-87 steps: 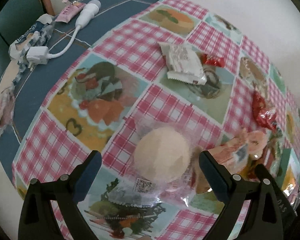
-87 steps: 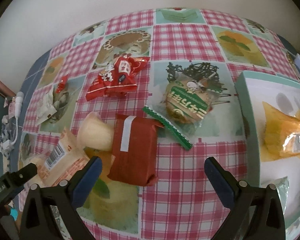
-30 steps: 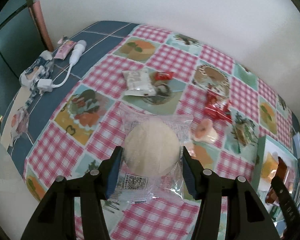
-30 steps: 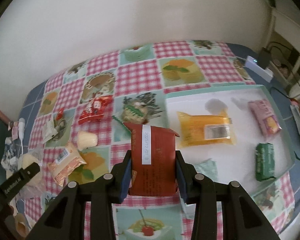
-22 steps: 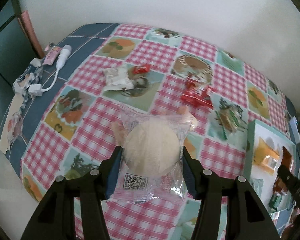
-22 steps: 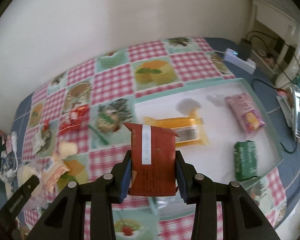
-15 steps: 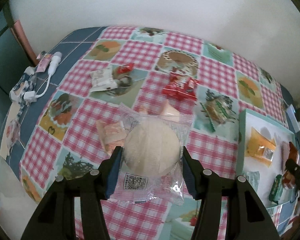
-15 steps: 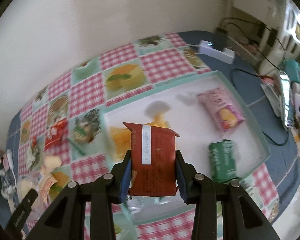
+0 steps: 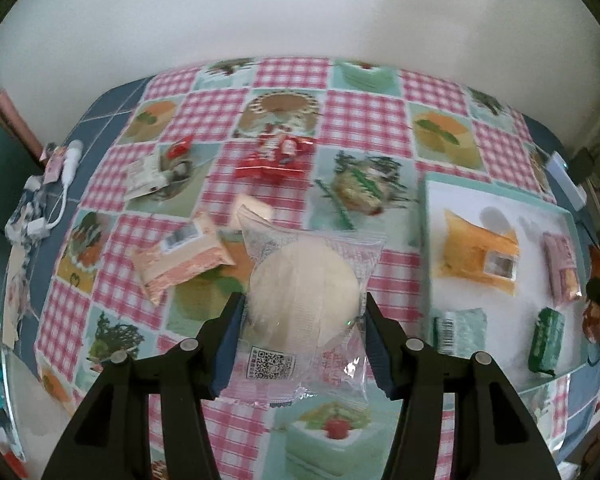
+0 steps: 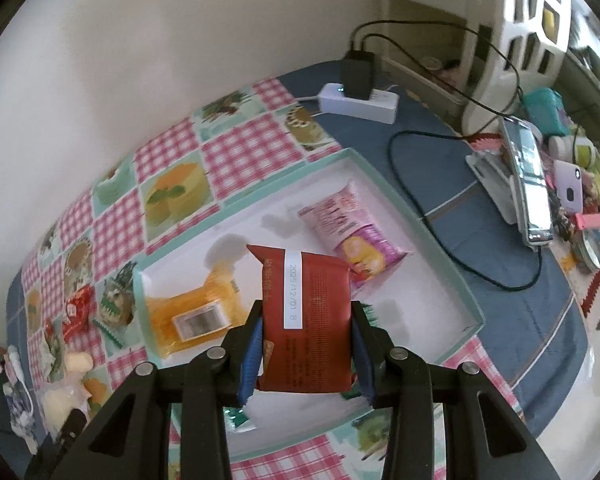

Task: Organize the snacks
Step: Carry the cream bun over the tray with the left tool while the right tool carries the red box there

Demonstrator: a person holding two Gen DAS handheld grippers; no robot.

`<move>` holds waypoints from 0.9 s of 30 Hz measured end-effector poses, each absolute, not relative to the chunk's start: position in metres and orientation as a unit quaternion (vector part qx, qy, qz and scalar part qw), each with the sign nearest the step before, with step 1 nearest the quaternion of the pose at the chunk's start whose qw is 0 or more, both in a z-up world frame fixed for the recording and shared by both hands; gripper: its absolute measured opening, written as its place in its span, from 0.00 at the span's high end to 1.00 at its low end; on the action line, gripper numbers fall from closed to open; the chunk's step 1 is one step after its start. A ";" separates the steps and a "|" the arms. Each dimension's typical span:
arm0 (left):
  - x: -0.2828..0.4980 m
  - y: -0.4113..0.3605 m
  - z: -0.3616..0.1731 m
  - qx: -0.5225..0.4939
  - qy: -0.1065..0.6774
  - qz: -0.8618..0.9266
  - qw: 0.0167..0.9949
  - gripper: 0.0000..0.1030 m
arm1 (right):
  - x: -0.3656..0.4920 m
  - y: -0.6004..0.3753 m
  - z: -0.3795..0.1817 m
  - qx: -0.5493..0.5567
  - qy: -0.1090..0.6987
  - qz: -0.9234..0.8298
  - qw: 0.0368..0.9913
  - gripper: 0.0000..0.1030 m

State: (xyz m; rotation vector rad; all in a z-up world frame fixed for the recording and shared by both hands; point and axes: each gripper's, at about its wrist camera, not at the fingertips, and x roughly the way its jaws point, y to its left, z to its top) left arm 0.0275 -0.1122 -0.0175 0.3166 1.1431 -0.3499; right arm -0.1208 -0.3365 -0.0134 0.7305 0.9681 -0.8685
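My left gripper (image 9: 302, 316) is shut on a round pale bun in a clear wrapper (image 9: 304, 296), held above the checked tablecloth left of the tray. My right gripper (image 10: 305, 336) is shut on a dark red snack packet (image 10: 306, 320), held above the white tray with a teal rim (image 10: 440, 248). The tray (image 9: 424, 216) holds an orange packet (image 10: 188, 312), a pink packet (image 10: 352, 236), a green packet (image 9: 546, 340) and a pale green packet (image 9: 458, 326). Loose on the cloth lie a peach packet (image 9: 180, 260), a red packet (image 9: 274, 160), a green-labelled cake (image 9: 358, 188) and a white packet (image 9: 146, 172).
A white charger and cable (image 9: 56, 188) lie at the table's left edge. A power strip with a black plug (image 10: 358, 96), black cables (image 10: 460, 248), a phone on a stand (image 10: 526, 184) and small clutter sit right of the tray.
Both grippers closed on their snacks and lifted them. The right gripper carried the red packet right, over the tray. The left gripper moved right with the bun toward the tray.
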 end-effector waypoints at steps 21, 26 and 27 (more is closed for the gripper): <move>-0.040 -0.226 -0.024 0.220 0.518 -0.281 0.777 0.44 | -0.178 -0.392 -0.031 0.379 0.428 -0.434 0.696 0.59; -0.051 -0.243 -0.034 0.239 0.517 -0.293 0.768 0.44 | -0.181 -0.394 -0.034 0.379 0.434 -0.437 0.691 0.59; -0.053 -0.247 -0.036 0.244 0.517 -0.294 0.767 0.44 | -0.181 -0.394 -0.034 0.379 0.435 -0.437 0.690 0.59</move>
